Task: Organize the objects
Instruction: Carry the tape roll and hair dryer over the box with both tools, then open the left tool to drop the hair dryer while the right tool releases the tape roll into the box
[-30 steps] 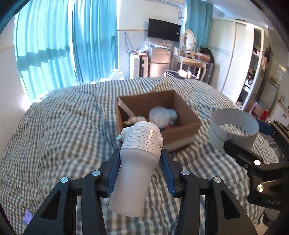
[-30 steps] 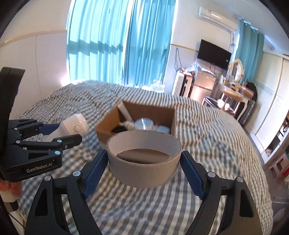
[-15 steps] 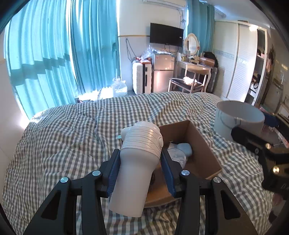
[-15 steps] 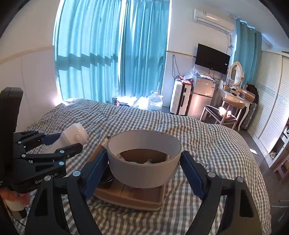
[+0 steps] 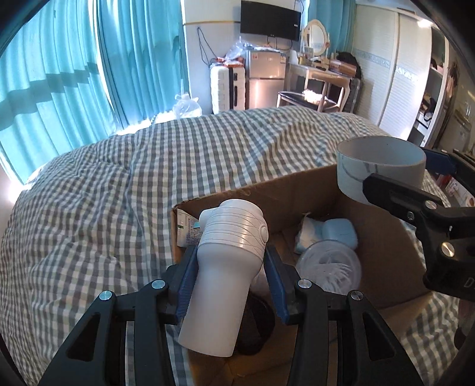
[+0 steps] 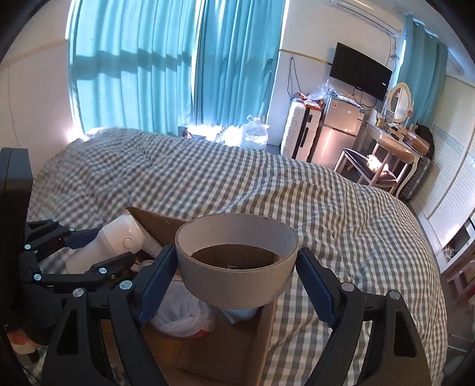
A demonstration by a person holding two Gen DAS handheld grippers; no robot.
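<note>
TV (image 5: 269,20), fridge (image 5: 266,78), suitcase (image 5: 227,87), teal curtains (image 5: 89,68).

Both wrist cameras tilt down from close above the cardboard box (image 5: 311,190) on the checked bed (image 6: 341,202), sharing box, bed and far wall.

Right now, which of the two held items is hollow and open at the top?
The grey ring in the right gripper: an open band you can see down into. The white ribbed device in the left gripper is a closed body.
</note>
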